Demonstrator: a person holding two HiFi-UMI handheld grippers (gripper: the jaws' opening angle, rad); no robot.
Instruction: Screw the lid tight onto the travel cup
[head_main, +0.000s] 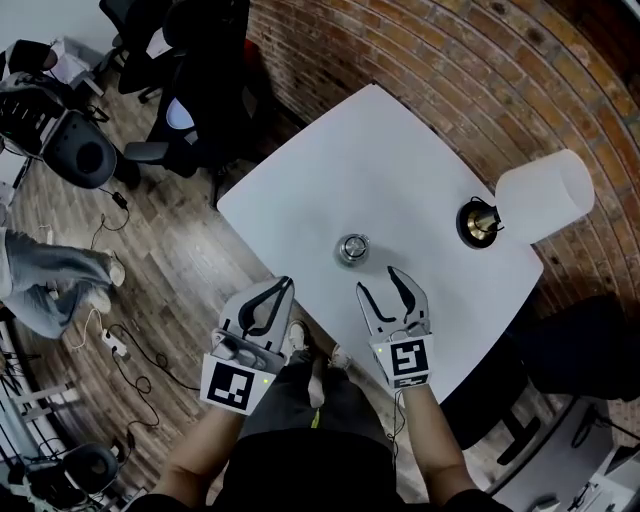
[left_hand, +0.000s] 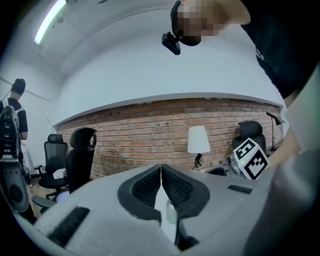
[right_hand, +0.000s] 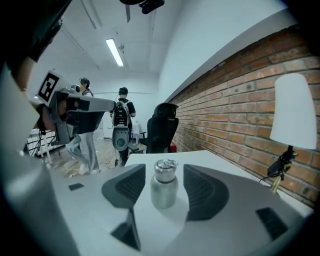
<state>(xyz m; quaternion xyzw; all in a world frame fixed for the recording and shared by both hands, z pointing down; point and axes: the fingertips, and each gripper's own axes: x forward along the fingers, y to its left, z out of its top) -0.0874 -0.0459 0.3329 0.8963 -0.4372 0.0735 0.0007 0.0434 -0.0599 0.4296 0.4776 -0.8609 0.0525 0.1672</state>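
A small steel travel cup (head_main: 352, 249) stands upright on the white table (head_main: 400, 150), its lid (right_hand: 165, 167) on top with a ring handle. My right gripper (head_main: 378, 281) is open just short of the cup, to its near right. In the right gripper view the cup (right_hand: 163, 187) stands centred between the two spread jaws, and neither pad touches it. My left gripper (head_main: 287, 284) hangs at the table's near left edge, shut with nothing in it. In the left gripper view its jaws (left_hand: 161, 172) meet in a thin line.
A table lamp with a white shade (head_main: 542, 195) and a dark round base (head_main: 478, 222) stands at the table's right corner. A brick wall runs behind the table. Office chairs (head_main: 190, 90) and cables sit on the wooden floor to the left, where people stand (right_hand: 120, 117).
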